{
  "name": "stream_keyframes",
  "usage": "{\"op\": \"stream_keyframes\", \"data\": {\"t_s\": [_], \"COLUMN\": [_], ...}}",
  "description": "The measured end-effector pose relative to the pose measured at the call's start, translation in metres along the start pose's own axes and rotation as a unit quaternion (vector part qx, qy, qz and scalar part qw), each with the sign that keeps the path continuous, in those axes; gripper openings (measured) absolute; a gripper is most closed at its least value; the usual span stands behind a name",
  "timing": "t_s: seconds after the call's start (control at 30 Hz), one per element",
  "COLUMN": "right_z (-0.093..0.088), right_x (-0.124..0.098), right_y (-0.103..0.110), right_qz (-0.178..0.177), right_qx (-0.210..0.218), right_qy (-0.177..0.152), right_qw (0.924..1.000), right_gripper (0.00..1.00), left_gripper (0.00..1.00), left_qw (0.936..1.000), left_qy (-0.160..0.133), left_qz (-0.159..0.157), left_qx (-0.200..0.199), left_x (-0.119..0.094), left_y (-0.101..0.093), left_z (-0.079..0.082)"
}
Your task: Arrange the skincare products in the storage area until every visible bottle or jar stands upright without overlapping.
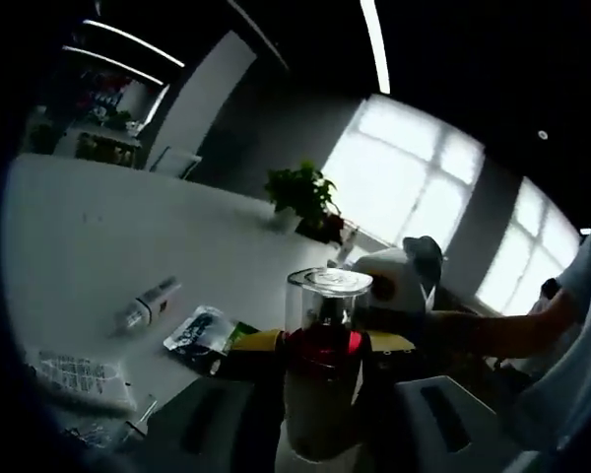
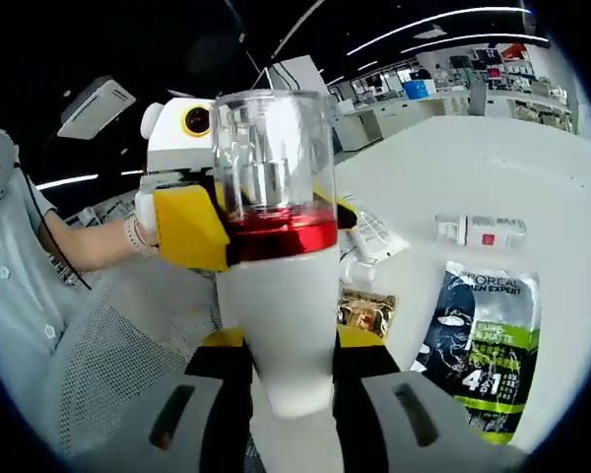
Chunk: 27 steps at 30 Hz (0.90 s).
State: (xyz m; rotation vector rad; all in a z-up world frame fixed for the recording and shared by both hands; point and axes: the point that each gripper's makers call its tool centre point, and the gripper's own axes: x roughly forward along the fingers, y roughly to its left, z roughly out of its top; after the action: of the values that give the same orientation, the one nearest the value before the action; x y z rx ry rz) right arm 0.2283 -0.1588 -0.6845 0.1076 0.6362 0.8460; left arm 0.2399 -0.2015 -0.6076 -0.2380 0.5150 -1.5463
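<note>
Bottle (image 2: 276, 286) with clear cap and red band is pinched upright between both my grippers, the right gripper (image 2: 294, 409) and left gripper (image 1: 320, 414) each closed on its white body, probably to steady it above the table (image 1: 98, 227) before standing it.
</note>
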Motion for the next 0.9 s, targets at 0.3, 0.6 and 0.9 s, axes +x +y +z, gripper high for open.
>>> {"op": "stream_keyframes", "data": {"t_s": [0.3,0.6,0.9], "right_z": [-0.012,-0.013,-0.011], "right_x": [0.005,0.004,0.005], "right_y": [-0.011,-0.022,-0.032], "right_qz": [-0.015,-0.028,-0.043], "right_qx": [-0.055,-0.088,-0.153], "right_qy": [0.015,0.002,0.010], "right_qw": [0.9982,0.9957,0.9873], "right_gripper": [0.30,0.30,0.31], "left_gripper": [0.27,0.26,0.27], "left_qw": [0.9985,0.9962,0.9886], "left_qy": [0.034,0.045,0.060], "left_qz": [0.009,0.030,0.040], "left_qx": [0.041,0.068,0.132], "left_x": [0.005,0.006,0.013], "left_y": [0.000,0.004,-0.001], "left_z": [-0.013,-0.013,-0.014]}}
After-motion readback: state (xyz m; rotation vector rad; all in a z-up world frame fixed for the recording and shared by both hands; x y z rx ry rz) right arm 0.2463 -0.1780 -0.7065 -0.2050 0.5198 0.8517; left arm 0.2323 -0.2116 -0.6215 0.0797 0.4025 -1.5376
